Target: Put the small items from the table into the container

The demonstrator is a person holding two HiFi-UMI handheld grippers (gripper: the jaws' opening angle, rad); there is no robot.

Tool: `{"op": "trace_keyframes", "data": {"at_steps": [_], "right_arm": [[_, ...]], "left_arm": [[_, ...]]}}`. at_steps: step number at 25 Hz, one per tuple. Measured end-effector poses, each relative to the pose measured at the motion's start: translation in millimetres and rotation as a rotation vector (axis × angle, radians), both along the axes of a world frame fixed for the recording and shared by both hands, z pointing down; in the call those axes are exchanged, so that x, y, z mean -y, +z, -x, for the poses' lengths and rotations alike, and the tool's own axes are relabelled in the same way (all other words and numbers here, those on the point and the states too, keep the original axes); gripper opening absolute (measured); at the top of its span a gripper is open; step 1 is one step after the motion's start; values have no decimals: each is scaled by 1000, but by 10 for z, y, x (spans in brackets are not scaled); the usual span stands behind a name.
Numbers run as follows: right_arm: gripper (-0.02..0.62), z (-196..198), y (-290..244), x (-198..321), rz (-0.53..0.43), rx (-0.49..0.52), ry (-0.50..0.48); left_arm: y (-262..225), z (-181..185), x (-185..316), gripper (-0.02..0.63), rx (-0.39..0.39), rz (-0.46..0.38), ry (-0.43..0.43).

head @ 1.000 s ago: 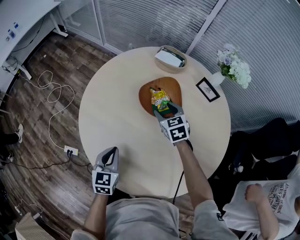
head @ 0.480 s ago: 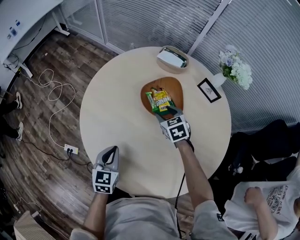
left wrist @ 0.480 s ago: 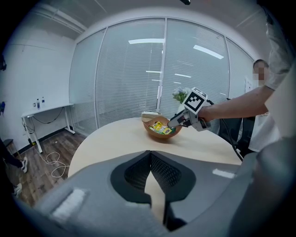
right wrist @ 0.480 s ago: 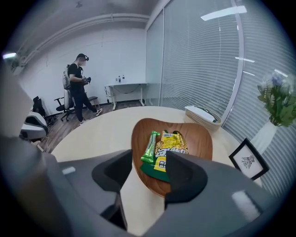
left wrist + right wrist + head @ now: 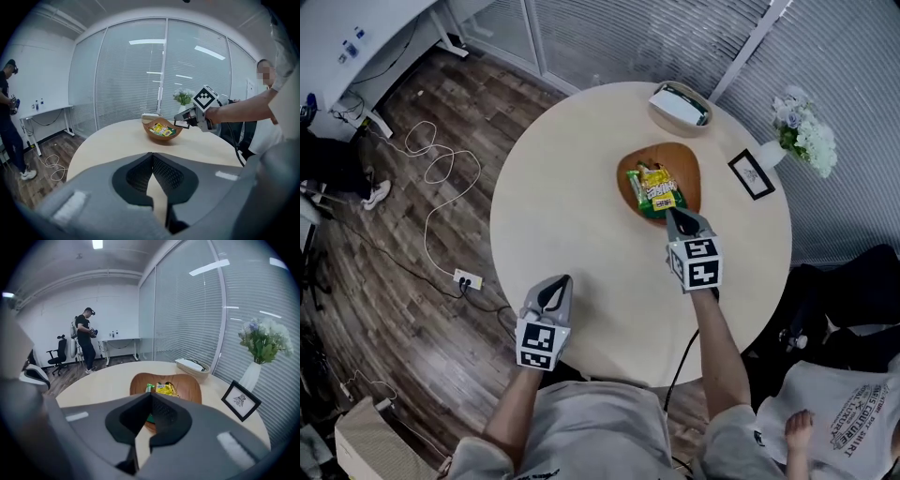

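Beyond the bowl (image 5: 671,155) stand a frame (image 5: 751,174), flowers (image 5: 806,131), perhaps a tissue basket (image 5: 680,108).

Head view steeply down over the round pale wooden table (image 5: 572,206); both gripper views low, near its surface, toward the shared brown wooden bowl (image 5: 161,137).

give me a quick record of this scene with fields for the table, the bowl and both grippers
table: round, pale wood
bowl: wooden, past the table's middle, holds snack packets
right gripper: shut, nothing between its jaws, tips over the bowl's near rim
left gripper: shut, nothing between its jaws, at the table's near edge
other things: basket, picture frame, vase of flowers, all on the far side
small items outside the bowl: none visible
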State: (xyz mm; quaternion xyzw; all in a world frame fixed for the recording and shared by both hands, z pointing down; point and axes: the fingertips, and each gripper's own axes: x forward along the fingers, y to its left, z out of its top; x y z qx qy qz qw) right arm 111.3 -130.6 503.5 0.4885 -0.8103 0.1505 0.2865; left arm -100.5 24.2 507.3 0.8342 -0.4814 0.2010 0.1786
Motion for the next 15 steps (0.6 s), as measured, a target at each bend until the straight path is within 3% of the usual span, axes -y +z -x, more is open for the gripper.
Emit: {"op": "trace_keyframes", "data": {"at_steps": [15], "right_arm": [[2,109,-62,-436,-27,32,-27]], "left_arm": [[-24,-72,-45,-3,8,-8,23]]}}
